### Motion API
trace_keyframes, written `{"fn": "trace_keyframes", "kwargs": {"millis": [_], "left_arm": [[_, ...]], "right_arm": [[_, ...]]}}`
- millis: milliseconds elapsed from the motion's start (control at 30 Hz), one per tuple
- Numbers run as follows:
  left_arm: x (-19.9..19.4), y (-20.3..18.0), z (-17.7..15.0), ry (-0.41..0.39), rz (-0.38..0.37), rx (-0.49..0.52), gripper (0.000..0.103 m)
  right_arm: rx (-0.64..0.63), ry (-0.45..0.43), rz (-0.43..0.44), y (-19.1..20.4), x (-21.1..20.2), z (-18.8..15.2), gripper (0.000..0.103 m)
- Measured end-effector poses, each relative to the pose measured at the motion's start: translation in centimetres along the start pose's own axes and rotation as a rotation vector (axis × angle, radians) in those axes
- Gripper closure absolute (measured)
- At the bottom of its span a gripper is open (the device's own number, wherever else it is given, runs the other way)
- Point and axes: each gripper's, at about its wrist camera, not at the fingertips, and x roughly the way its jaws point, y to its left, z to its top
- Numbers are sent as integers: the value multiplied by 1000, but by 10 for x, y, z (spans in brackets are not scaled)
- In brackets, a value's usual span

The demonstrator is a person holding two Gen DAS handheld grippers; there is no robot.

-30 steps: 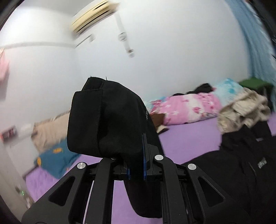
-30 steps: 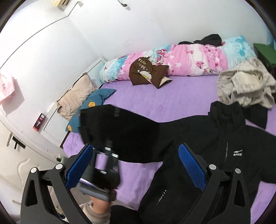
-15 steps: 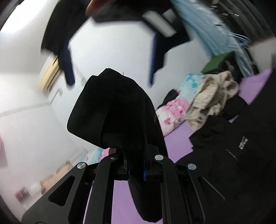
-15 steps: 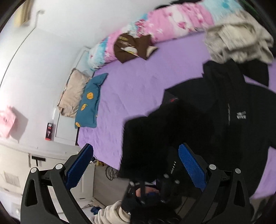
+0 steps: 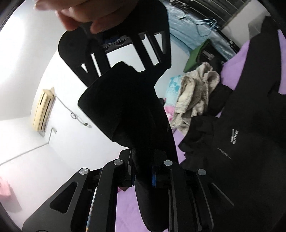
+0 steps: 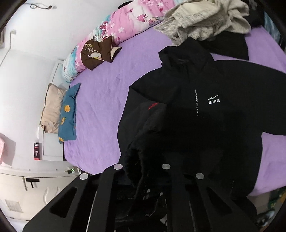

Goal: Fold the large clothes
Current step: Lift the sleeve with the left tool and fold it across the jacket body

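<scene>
A black jacket (image 6: 223,128) with a white chest logo lies front up on the purple bed (image 6: 100,100). One black sleeve (image 5: 121,107) is lifted over the jacket's body. My left gripper (image 5: 143,176) has the sleeve's cuff between its blue pads, and its jaws are opening. My right gripper (image 6: 142,167) points down at the same sleeve (image 6: 143,142); its jaws are closing, and black cloth fills the narrow gap between the fingers. In the left wrist view a hand (image 5: 80,16) holds the right gripper's frame just above the cuff.
A beige heap of clothes (image 6: 205,23) and a pink floral bolster (image 6: 125,26) lie at the bed's far side. A brown garment (image 6: 96,53), a teal pillow (image 6: 68,114) and a beige pillow (image 6: 51,107) sit toward the left edge. White walls surround the bed.
My right gripper dropped onto the raised sleeve and went from wide open to closed on it. My left gripper swung the sleeve over the jacket's body and rolled.
</scene>
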Motion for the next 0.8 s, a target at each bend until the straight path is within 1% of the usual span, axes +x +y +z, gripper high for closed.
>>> {"fn": "trace_keyframes", "kwargs": {"millis": [67,100,133,167,200,233,267,333,367,400,467,500,567,633,667,700,733,800], "left_arm": [[-1,-7,0,4,-30,8,83],[-4,-10,0,6,-74,10,75],[-7,-15,-1,1,-110,21,69],[-10,-19,-1,-7,-120,31,57],[-16,-23,-3,-19,-134,37,41],[-21,-25,-5,-26,-143,34,32],[-25,-25,-8,-29,-156,19,27],[-28,-20,-15,-6,-231,-39,26],[-27,-15,-21,20,-278,-85,25],[-25,-10,-25,38,-309,-123,24],[-14,2,-39,89,-376,-224,22],[-3,10,-50,126,-403,-281,22],[11,17,-64,167,-429,-339,21],[38,25,-84,247,-469,-420,21],[43,27,-94,274,-497,-465,21],[57,33,-107,307,-559,-539,21],[64,37,-113,319,-578,-579,21],[82,46,-128,335,-564,-660,11]], "right_arm": [[7,-10,35,-16,3,0,95],[3,-20,47,-24,5,-1,95],[-3,-35,51,-30,6,-1,95],[-6,-45,57,-35,7,0,96],[-5,-52,66,-42,8,0,96],[-2,-62,78,-51,9,2,96],[-1,-71,96,-63,10,4,96],[-2,-92,104,-81,9,4,96],[-10,-99,104,-90,10,4,96],[-27,-104,98,-99,12,4,96],[-56,-122,39,-125,19,5,96],[-49,-121,19,-140,24,5,96],[-5,-110,19,-179,37,7,96],[12,-105,10,-208,50,9,96],[26,-99,14,-222,57,9,96],[34,-97,14,-231,62,9,96],[44,-99,6,-245,70,8,96],[51,-101,-8,-264,81,6,96]]}}
